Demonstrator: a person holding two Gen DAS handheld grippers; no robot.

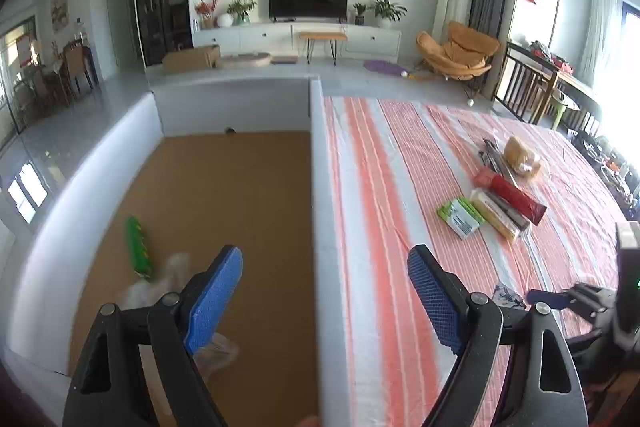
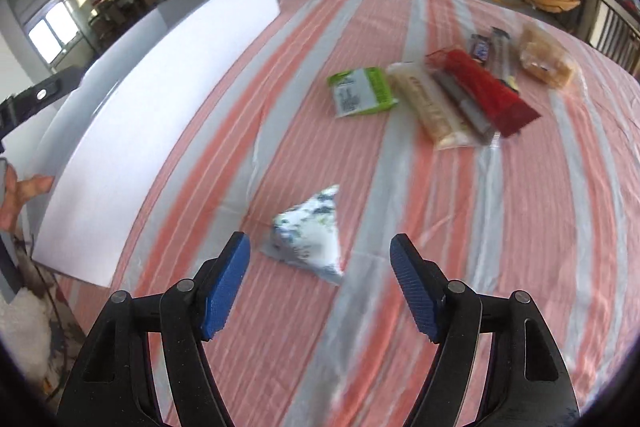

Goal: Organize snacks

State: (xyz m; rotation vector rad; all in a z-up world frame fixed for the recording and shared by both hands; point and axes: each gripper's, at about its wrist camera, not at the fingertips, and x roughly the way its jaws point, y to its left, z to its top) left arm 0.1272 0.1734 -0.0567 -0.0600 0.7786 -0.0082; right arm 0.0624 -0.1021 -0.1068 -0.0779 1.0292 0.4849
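My left gripper (image 1: 324, 259) is open and empty, above the right wall of a white box (image 1: 318, 187) with a brown cardboard floor. A green snack pack (image 1: 138, 247) and a clear wrapped snack (image 1: 160, 279) lie in the box. My right gripper (image 2: 320, 251) is open and empty, just short of a white-and-blue triangular snack pouch (image 2: 310, 235) on the striped cloth. Further off lie a green-and-white pack (image 2: 362, 91), a long biscuit pack (image 2: 428, 107), a red pack (image 2: 488, 91) and a bread bag (image 2: 546, 57). The right gripper also shows in the left wrist view (image 1: 552, 297).
The table has an orange-and-white striped cloth (image 2: 440, 267). The white box (image 2: 160, 107) stands at its left side. The snack pile also shows in the left wrist view (image 1: 500, 195). Dark chairs (image 1: 520, 91) stand at the table's far right. A hand (image 2: 20, 195) holds the left gripper.
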